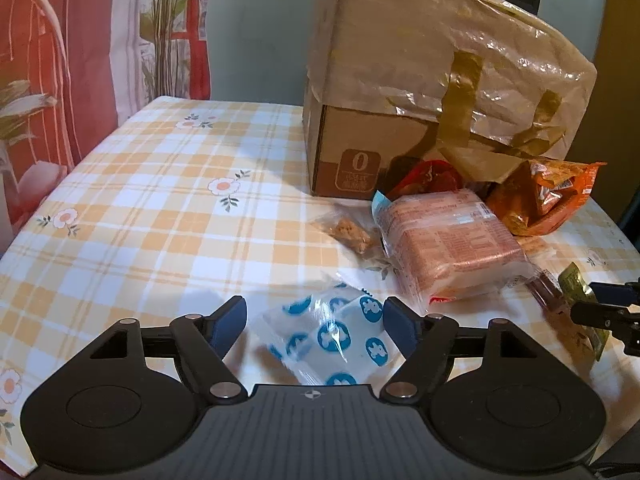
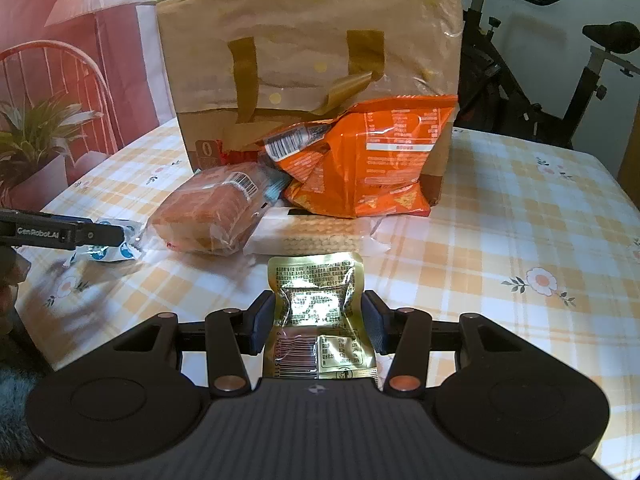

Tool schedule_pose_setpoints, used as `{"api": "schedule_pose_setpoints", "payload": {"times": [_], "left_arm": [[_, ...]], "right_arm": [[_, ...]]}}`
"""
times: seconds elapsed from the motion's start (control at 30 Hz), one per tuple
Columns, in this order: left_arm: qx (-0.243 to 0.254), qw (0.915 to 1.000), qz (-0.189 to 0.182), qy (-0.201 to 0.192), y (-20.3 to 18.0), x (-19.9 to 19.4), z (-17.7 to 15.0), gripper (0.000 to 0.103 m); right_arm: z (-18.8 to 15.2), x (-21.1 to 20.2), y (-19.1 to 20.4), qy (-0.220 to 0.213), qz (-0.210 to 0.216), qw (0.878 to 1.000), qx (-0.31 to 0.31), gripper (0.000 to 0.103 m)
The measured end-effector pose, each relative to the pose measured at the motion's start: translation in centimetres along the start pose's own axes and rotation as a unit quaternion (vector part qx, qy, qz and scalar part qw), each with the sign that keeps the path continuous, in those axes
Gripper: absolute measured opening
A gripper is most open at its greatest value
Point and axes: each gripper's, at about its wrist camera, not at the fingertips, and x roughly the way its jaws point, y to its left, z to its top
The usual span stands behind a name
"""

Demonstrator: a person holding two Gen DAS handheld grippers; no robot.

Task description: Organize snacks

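Snacks lie heaped on the checked table (image 1: 140, 184) against the foot of a tan insulated bag (image 2: 308, 60), and two are out in front with the grippers. The left gripper (image 1: 314, 322) stands with its jaws apart around a white packet with blue dots (image 1: 332, 336); the pads do not press on it, and it seems to rest on the table. The right gripper (image 2: 318, 324) has its jaws clamped on a gold foil pouch (image 2: 320, 312), whose middle puckers between the pads.

Risks, as I judge them: the foil is slick and pinched only at its sides, so a quick swing could let it slip or fold out of the grip. The dotted packet is soft and crinkly; closing off-centre would catch a corner and let the rest sag or drop.

From the right wrist view, a wrapped pink-orange block of biscuits (image 2: 208, 212) sits at 11 o'clock from the pouch, a pale wafer pack (image 2: 320, 236) at 12 just beyond it, and an orange chip bag (image 2: 372, 156) leans on the tan bag behind. In the left view a small clear bag of brown bits (image 1: 352, 232) lies at 12 o'clock from the dotted packet. This heap crowds the bag's near face, so reaching it means going over or around.
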Motion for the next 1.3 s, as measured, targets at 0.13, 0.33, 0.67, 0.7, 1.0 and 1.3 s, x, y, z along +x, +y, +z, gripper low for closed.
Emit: {"api": "schedule_pose_setpoints", "payload": {"times": [0.13,0.33,0.67,0.7,1.0,1.3], "left_arm": [[-0.014,0.9997,-0.014,-0.015,0.6,-0.2,0.6,0.077],[-0.004,0.9985,-0.053,0.01,0.7,0.6,0.7,0.077],[0.036,0.997,-0.059,0.035,-0.3,0.3,-0.4,0.077],[0.036,0.9974,-0.049,0.038,-0.3,0.6,-0.3,0.077],[0.077,0.9962,-0.014,0.037,-1.3,1.2,-0.6,0.059],[0.036,0.999,-0.018,0.017,-0.4,0.2,-0.1,0.05]], "right_arm": [[0.0,-0.1,-0.1,-0.001,0.0,1.0,0.002,0.05],[0.0,-0.1,0.0,-0.002,0.0,1.0,0.0,0.05],[-0.1,0.1,-0.2,0.001,0.0,1.0,0.002,0.05],[-0.1,0.1,-0.1,0.002,0.0,1.0,0.001,0.05],[-0.2,0.2,-0.1,0.004,-0.002,1.0,0.004,0.05],[-0.2,0.0,-0.2,-0.001,-0.004,1.0,0.005,0.05]]}}
